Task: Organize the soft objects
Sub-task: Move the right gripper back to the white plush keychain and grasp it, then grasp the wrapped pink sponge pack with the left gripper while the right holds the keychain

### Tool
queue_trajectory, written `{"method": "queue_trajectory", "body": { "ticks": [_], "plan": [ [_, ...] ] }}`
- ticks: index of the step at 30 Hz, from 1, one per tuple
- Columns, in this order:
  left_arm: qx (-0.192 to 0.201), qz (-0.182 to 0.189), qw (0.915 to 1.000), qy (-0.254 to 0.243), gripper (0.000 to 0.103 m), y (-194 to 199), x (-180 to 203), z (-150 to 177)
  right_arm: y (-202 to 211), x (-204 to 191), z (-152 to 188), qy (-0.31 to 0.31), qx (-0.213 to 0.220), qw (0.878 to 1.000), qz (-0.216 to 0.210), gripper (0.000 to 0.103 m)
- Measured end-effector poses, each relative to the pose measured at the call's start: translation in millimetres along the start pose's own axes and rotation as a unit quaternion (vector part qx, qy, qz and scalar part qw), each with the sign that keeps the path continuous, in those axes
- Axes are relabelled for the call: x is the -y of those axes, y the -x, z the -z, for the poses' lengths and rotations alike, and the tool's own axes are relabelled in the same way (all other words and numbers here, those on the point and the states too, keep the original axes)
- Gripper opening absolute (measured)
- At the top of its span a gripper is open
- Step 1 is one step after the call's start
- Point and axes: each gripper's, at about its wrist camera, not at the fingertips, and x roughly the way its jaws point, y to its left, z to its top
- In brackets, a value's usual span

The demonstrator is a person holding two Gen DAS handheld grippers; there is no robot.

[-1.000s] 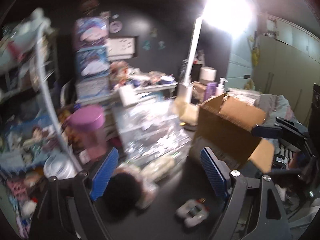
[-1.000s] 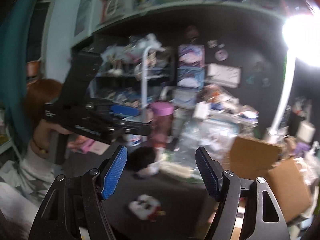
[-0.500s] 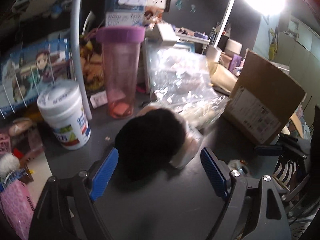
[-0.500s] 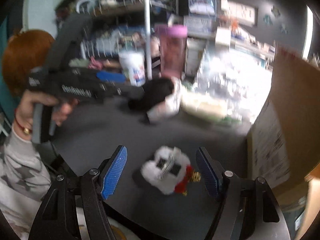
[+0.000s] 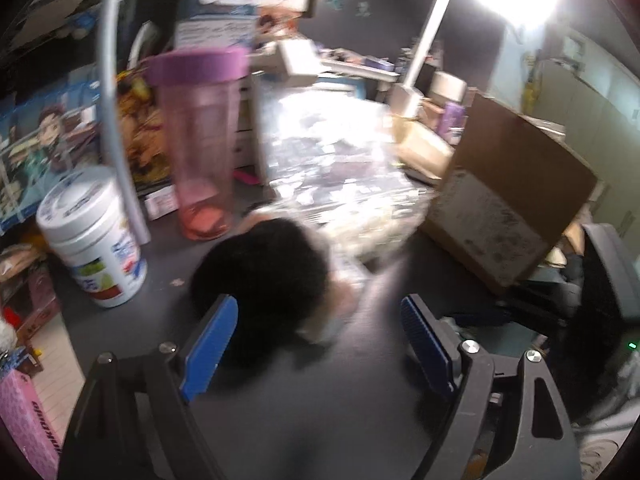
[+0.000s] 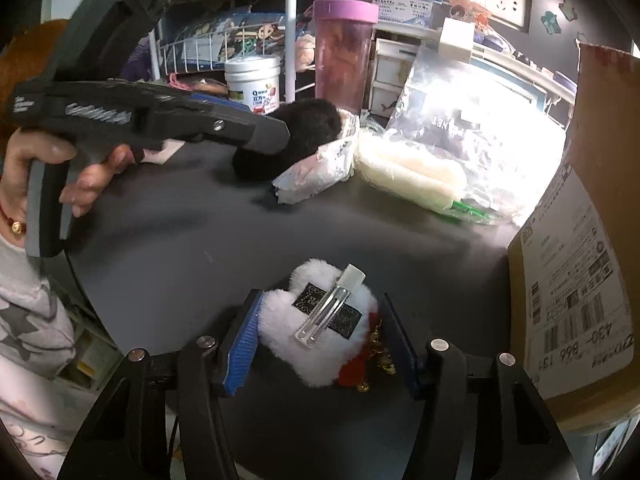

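1. The right gripper (image 6: 320,344) is low over the dark table (image 6: 180,248). Its two blue pads sit on either side of a white fluffy clip (image 6: 320,332), and they look like they touch its fur. I think it is closing on the clip, but I cannot tell if it is squeezing tight yet.

2. The clip lies flat on the table, right between the right gripper's fingers. It has a clear hair clip on top and a red bit with little gold bells on the side by the right finger.

3. The left gripper (image 5: 320,336) is open wide and holds nothing. A black fluffy ball (image 5: 264,268) sits just in front of it, close to its left finger (image 5: 208,344). The ball is partly in a crinkly clear bag (image 6: 316,164). That picture is blurry, so I cannot tell if the finger touches the ball.

4. Past the ball stand a pink cup (image 5: 200,152) and a white tub (image 5: 92,236). A big box (image 6: 580,260) stands off to the right of both grippers, near the clip.

5. My guess at the step: picking up the soft toys, one for each gripper. None looks put away yet.

6. Next, the right gripper should squeeze gently and lift straight up. The fur is squishy, so the hold may slip, and the bells may dangle.

7. The left gripper should move forward so the ball sits in the middle, then close. It should keep away from the cup so it does not tip.

8. The box looks like a good place to drop them, but that is only my guess.
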Motion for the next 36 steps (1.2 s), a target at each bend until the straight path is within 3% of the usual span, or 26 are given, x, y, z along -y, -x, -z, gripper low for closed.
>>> {"method": "queue_trajectory", "body": {
  "ticks": [1,3,4,7,11,13,16,19,25,30,31,33,34,36],
  "plan": [
    [-0.001,0.01,0.9999,0.0,0.074,0,5,0,0,0,0,0.002,0.001,1.0,-0.001,0.054],
    [-0.012,0.024,0.9996,-0.01,0.056,-6,17,0,-1,3,-1,0.001,0.003,1.0,-0.005,0.054],
    [-0.018,0.022,0.9994,-0.019,0.054,-12,23,0,-3,4,-2,-0.001,0.003,1.0,-0.008,0.054],
    [-0.031,-0.001,0.9993,-0.022,0.049,-31,34,1,-2,7,0,-0.004,0.008,1.0,-0.017,0.054],
    [-0.025,-0.088,0.995,-0.041,0.048,-46,43,2,0,8,4,-0.005,0.014,1.0,-0.021,0.054],
    [-0.037,-0.114,0.9916,-0.049,0.031,-54,44,4,1,8,6,-0.007,0.016,1.0,-0.023,0.054],
    [-0.048,-0.115,0.9909,-0.051,0.015,-59,42,9,3,8,7,-0.011,0.017,0.999,-0.025,0.054],
    [-0.049,-0.109,0.9917,-0.049,0.011,-53,38,13,3,9,8,-0.01,0.017,0.999,-0.026,0.054],
    [-0.06,-0.07,0.9947,-0.046,0.01,-20,35,37,5,10,8,-0.01,0.021,0.999,-0.025,0.054],
    [-0.081,-0.013,0.9956,-0.044,0.014,5,29,60,4,11,8,-0.013,0.021,0.999,-0.03,0.054],
    [-0.083,-0.019,0.9954,-0.043,0.019,8,28,64,4,11,8,-0.013,0.021,0.999,-0.031,0.054],
    [-0.076,-0.051,0.995,-0.039,0.059,11,26,67,4,10,8,-0.012,0.021,0.999,-0.032,0.054],
    [-0.071,-0.06,0.9952,-0.029,0.065,11,24,67,4,10,8,-0.011,0.021,0.999,-0.034,0.054],
    [-0.071,-0.049,0.9962,-0.011,0.067,11,21,69,4,8,8,-0.009,0.022,0.999,-0.036,0.054]
  ]
}}
